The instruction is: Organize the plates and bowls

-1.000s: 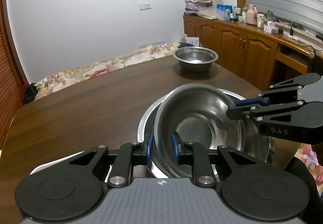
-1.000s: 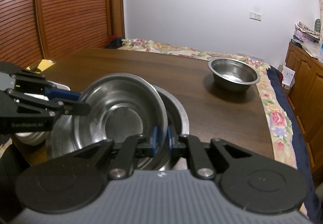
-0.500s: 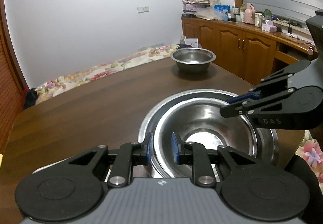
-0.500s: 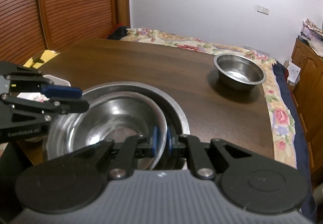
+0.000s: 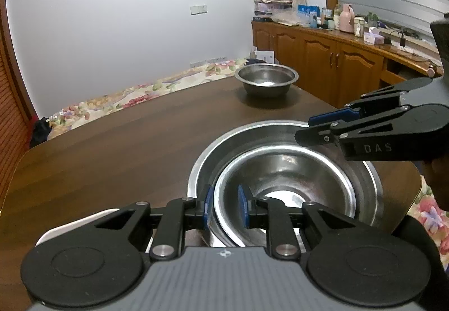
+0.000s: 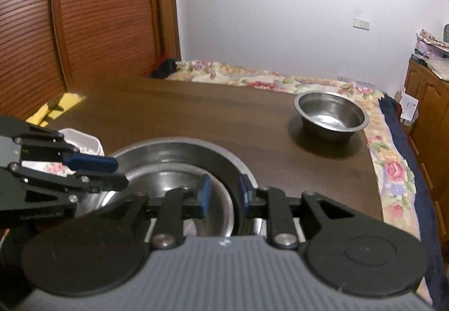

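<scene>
Bowl (image 5: 294, 170) sits nested in a basin (image 5: 367, 184), its rim clamped by the left gripper (image 5: 226, 205). Right gripper (image 6: 223, 194) fingers are spreading, astride its rim. Another bowl (image 6: 331, 114) stands at two o'clock on the desk (image 5: 126, 142).

Black left gripper (image 5: 226, 208) linkage, blue pads, silver screws, ribbed grey housing, "DAS" on right gripper (image 5: 304, 128)

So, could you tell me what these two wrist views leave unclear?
- White container: the right wrist view shows only a corner behind the left gripper, and the left gripper's own body covers it in the left wrist view.
- Near rim of the inner bowl: each gripper's own body covers it.
- Countertop bottles: too small to identify.
- Right gripper: jaws opening around the bowl's rim; contact unclear.
</scene>
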{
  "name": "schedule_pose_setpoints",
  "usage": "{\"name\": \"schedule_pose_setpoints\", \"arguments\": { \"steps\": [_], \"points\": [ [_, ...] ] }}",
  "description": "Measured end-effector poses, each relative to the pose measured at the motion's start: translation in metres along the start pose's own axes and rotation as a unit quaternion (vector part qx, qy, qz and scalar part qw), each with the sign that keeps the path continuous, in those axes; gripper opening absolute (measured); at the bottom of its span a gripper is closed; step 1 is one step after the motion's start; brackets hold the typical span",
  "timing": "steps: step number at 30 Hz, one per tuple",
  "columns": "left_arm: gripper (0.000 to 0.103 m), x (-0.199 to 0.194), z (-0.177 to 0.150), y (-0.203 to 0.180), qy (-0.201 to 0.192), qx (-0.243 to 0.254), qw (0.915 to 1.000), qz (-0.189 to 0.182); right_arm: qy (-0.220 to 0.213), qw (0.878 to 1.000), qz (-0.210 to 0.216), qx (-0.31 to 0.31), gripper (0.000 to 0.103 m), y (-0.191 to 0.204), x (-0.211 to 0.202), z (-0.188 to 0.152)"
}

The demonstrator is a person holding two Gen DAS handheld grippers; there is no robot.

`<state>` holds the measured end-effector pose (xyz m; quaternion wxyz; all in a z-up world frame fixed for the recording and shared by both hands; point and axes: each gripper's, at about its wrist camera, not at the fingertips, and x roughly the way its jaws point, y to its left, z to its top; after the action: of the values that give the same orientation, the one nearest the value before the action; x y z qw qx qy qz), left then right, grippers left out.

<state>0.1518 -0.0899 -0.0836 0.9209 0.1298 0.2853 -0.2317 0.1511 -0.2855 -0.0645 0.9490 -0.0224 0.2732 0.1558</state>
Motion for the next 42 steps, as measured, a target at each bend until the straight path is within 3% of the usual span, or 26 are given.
{"name": "schedule_pose_setpoints", "arguments": {
  "steps": [10,14,18,20,23,37,42],
  "points": [
    [0.025,-0.013,0.028,0.000,-0.036,0.001,0.9994,-0.004,-0.054,0.998,-0.009,0.024,0.030,-0.013,-0.020,0.010],
    [0.039,-0.007,0.042,0.001,-0.044,0.003,0.9990,-0.009,-0.073,0.997,-0.016,0.036,0.036,-0.030,-0.024,0.016],
    [0.066,0.004,0.058,0.002,-0.056,0.009,0.9984,-0.003,-0.087,0.995,-0.028,0.040,0.039,-0.048,-0.021,0.021],
    [0.066,0.010,0.065,0.003,-0.059,0.009,0.9982,-0.005,-0.091,0.994,-0.039,0.041,0.039,-0.058,-0.017,0.023],
    [0.072,0.021,0.076,0.006,-0.062,0.006,0.9980,-0.005,-0.094,0.993,-0.050,0.050,0.048,-0.074,-0.010,0.027],
    [0.072,0.075,0.130,0.012,-0.053,0.024,0.9979,-0.028,-0.071,0.992,-0.081,0.068,0.049,-0.122,0.040,0.037],
    [0.072,0.100,0.135,0.018,-0.036,-0.005,0.9984,-0.044,-0.061,0.991,-0.085,0.079,0.049,-0.134,0.056,0.037]
  ]
}}
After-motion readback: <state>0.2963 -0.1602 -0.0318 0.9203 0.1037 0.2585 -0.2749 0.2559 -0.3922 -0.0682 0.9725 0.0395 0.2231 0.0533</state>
